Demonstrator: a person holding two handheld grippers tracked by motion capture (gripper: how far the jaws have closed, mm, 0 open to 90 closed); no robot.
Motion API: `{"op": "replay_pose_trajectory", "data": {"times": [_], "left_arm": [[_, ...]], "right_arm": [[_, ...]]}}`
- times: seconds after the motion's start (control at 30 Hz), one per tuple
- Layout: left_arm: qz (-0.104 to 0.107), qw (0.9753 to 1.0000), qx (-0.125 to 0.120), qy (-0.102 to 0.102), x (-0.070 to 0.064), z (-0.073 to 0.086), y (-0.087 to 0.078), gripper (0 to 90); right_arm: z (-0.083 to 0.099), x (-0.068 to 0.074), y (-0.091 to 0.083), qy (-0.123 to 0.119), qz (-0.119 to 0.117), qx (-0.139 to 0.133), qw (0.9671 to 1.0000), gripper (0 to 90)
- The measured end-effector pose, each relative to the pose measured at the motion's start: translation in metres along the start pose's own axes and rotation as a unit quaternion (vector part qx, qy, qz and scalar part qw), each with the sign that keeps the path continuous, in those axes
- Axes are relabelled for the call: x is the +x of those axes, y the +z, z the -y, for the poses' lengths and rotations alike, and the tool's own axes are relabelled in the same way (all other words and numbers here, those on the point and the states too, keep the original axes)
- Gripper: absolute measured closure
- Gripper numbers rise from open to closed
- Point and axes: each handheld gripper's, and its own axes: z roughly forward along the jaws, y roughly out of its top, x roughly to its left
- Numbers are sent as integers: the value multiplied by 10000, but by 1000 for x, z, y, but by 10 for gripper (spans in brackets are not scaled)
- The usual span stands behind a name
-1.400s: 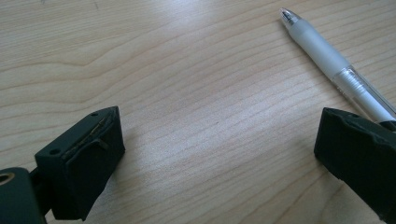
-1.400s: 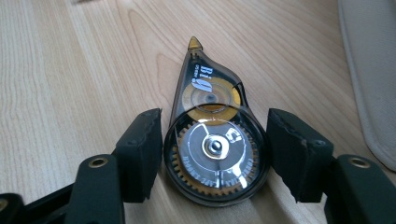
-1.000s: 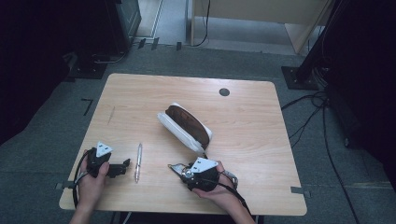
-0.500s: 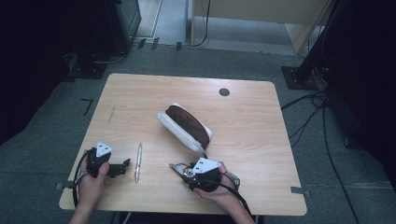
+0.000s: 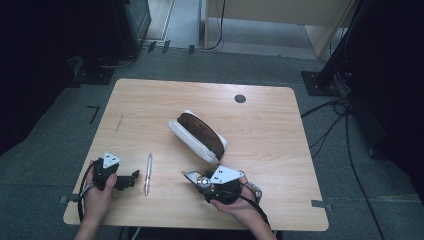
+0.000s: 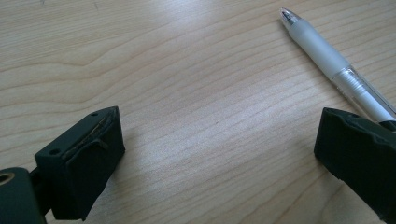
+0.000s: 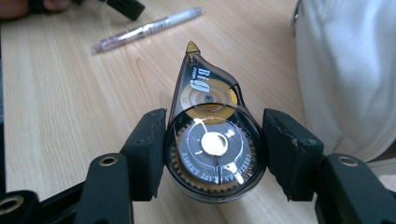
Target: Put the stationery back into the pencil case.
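A teardrop-shaped correction tape dispenser [image 7: 210, 135] sits between the jaws of my right gripper [image 7: 212, 149], which is shut on its round body with its tip pointing away. In the high view the right gripper [image 5: 197, 180] holds the dispenser [image 5: 191, 176] near the table's front edge, just below a white pencil case [image 5: 200, 136] with a brown inside. A clear pen [image 5: 148, 173] lies left of it. My left gripper [image 5: 132, 179] rests open just left of the pen. In the left gripper view, the left gripper [image 6: 219, 158] has bare wood between its jaws, and the pen [image 6: 327, 58] runs past the right jaw.
The wooden table [image 5: 150, 110] has a round cable hole [image 5: 240, 98] at the back. The white pencil case [image 7: 345, 70] is close on the right of the right gripper, and the pen [image 7: 149, 29] lies ahead of it. Dark floor and stands surround the table.
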Motion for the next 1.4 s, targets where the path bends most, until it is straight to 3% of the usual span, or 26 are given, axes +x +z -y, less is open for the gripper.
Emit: {"op": "replay_pose_trajectory", "data": {"times": [0.43,0.83,1.07,1.4], "left_arm": [[-1,10000,0,0,0,0,0,16],[-1,10000,0,1,0,0,0,16],[0,10000,-1,0,0,0,0,16],[-6,10000,-13,8,0,0,0,16]], "right_arm": [[-28,-8,-23,83,133,-347,9993,423],[-56,-30,-42,234,541,-669,9960,423],[-70,-42,-38,217,852,-740,9934,423],[-75,-66,-18,582,1151,-616,9897,423]]}}
